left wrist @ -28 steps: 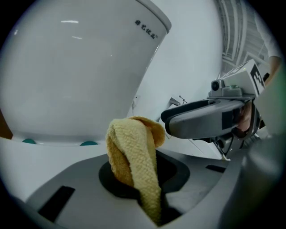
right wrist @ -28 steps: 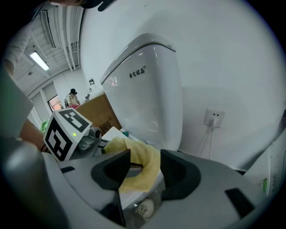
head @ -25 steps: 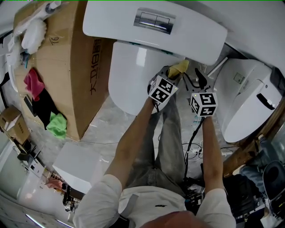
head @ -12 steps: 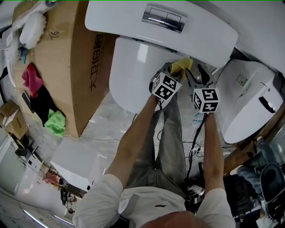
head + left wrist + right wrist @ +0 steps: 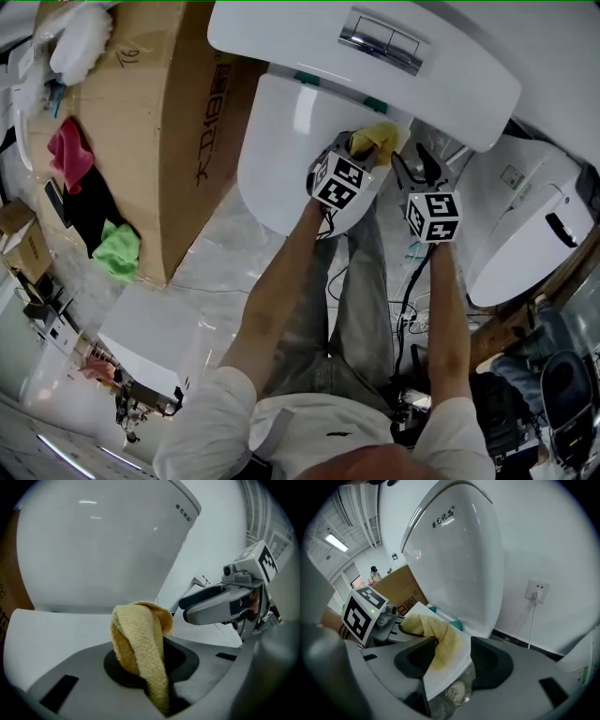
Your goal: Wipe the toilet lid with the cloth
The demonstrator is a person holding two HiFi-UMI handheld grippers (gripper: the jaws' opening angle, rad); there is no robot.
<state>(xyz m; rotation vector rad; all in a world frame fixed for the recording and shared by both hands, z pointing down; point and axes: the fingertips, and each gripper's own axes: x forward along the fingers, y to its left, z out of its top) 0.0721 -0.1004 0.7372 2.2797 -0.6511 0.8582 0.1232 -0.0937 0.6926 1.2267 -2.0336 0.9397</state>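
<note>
- Beneath the left gripper, a glossy white oval toilet lid lies shut in front of the tank; a cardboard box stands to its left on a pale marbled floor
- Its jaws are clamped on a yellow waffle-textured cloth, a narrow fold running forward from them toward the tank, over the lid's rear corner
- Just right of it, the right gripper has its jaws apart, the lid's corner between them

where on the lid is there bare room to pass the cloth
The lid is bare from the cardboard box side across to the cloth. Crowded there: the left tool clamps the cloth, the right tool open beside it.
</note>
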